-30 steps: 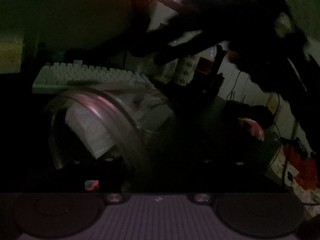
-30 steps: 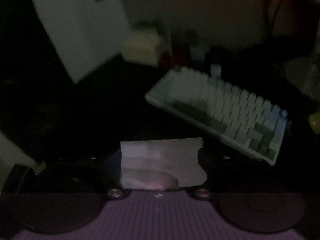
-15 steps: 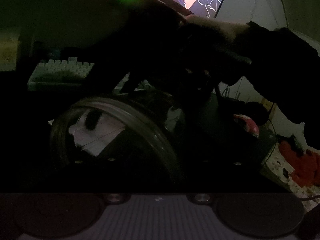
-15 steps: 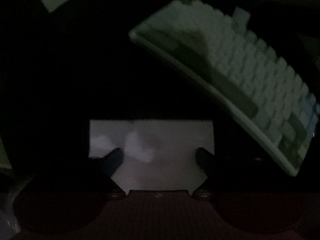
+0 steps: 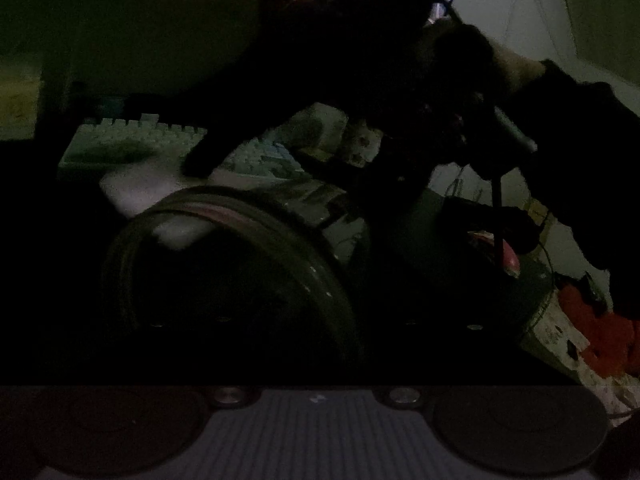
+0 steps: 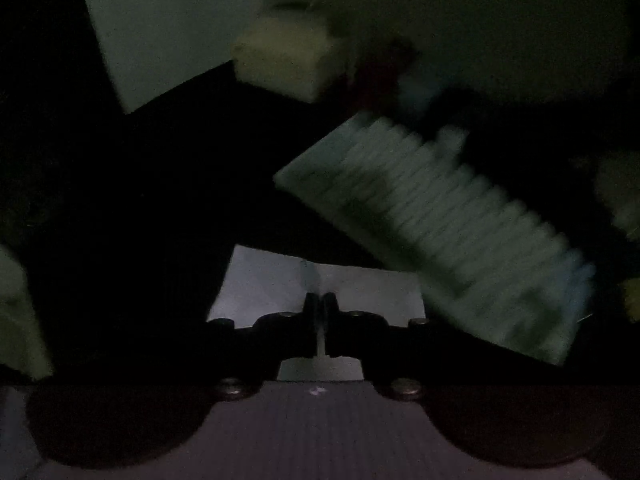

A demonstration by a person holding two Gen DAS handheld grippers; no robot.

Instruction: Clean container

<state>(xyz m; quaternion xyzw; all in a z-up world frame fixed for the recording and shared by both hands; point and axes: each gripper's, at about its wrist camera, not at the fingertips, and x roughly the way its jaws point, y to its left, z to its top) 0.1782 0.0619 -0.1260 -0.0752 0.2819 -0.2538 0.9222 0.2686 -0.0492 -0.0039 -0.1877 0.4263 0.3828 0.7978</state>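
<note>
Dim light covers a dark desk (image 6: 168, 184), where a pale keyboard (image 6: 448, 232) lies tilted and blurred beyond and to the right of the right gripper (image 6: 320, 308). Its two black fingers (image 6: 309, 312) are drawn together, with a thin strip of the white tissue (image 6: 264, 284) showing in the slit between them; the sheet spreads out just beyond the fingertips. From the left wrist, the clear round container (image 5: 240, 264) lies on its side and fills the space ahead of the left gripper; that gripper's fingers are lost in shadow, so I cannot tell how they stand or whether they hold it. Past the container's rim lies the tissue (image 5: 144, 184), with the right gripper (image 5: 196, 164) reaching down onto it as a dark shape.
</note>
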